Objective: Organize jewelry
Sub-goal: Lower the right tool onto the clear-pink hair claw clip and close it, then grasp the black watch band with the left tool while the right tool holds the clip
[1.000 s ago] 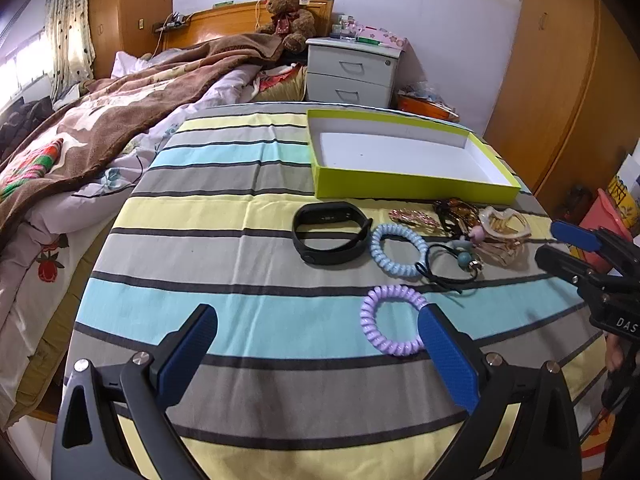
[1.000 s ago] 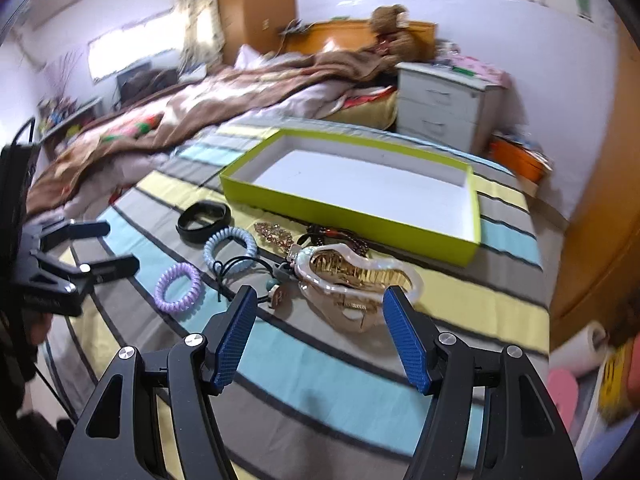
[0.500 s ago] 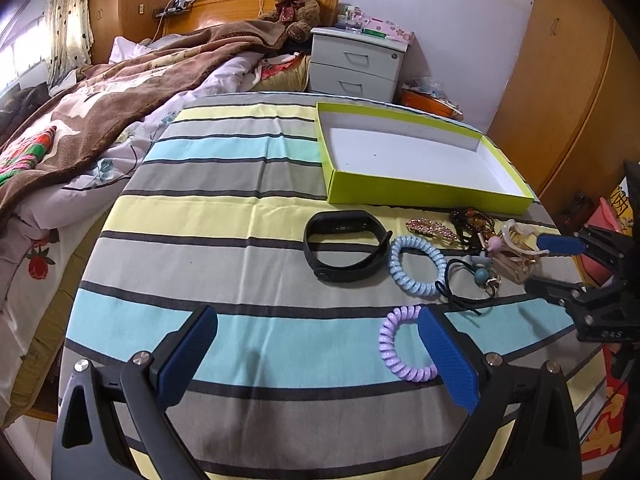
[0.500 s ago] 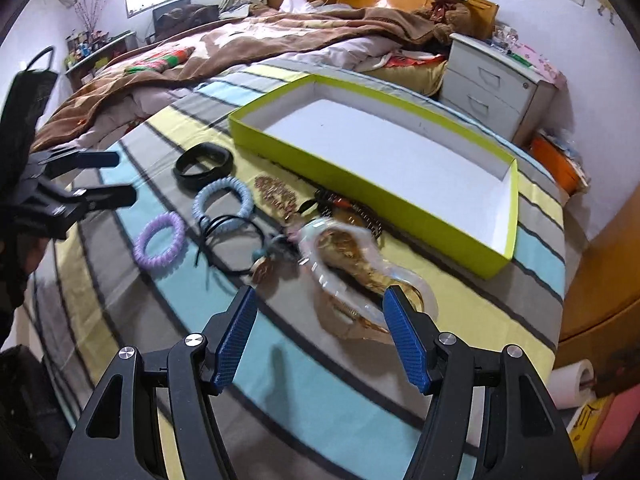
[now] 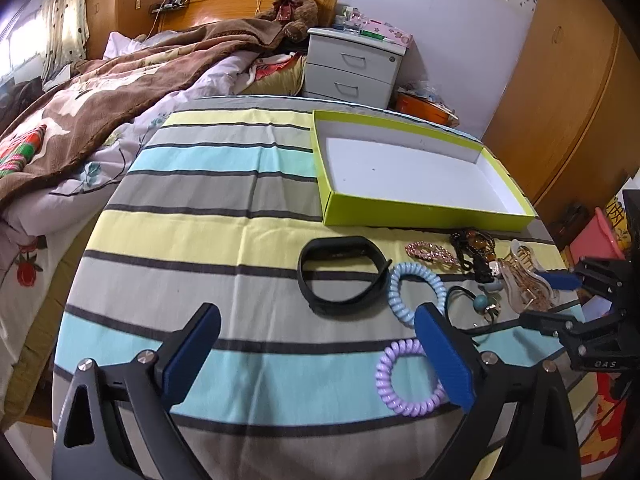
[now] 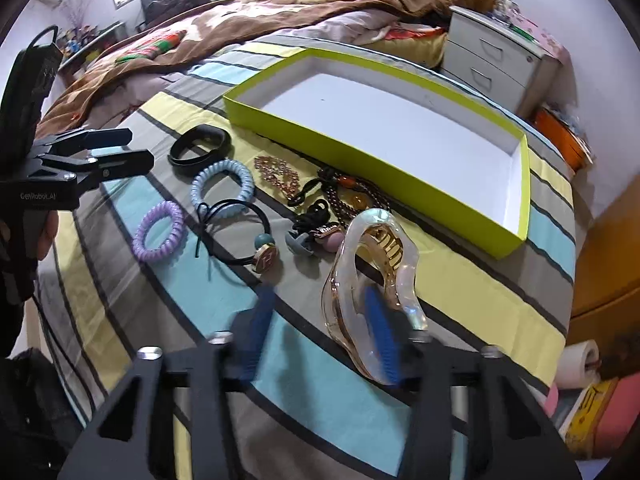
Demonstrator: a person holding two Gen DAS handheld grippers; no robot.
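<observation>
An empty green box (image 5: 404, 210) (image 6: 360, 136) with a white inside lies on the striped table. In front of it lie a black band (image 5: 342, 274) (image 6: 200, 148), a blue coil tie (image 5: 418, 292) (image 6: 222, 182), a purple coil tie (image 5: 408, 376) (image 6: 160, 232), a black elastic with charms (image 6: 240, 228), beads (image 6: 348, 196) and a clear hair claw (image 6: 372, 272) (image 5: 528, 280). My left gripper (image 5: 316, 360) is open above the table near the purple tie. My right gripper (image 6: 320, 332) is blurred, its jaws narrowing at the claw, one pad (image 6: 380, 336) behind it.
A bed with a brown blanket (image 5: 120, 80) lies to the left. A white nightstand (image 5: 356, 68) stands behind the table. A wooden wardrobe (image 5: 560, 100) stands at the right. The striped cloth (image 5: 224, 200) has bare room on its left half.
My right gripper has come down to the hair claw and its jaws have narrowed. My left gripper has drifted a little left and forward, still open.
</observation>
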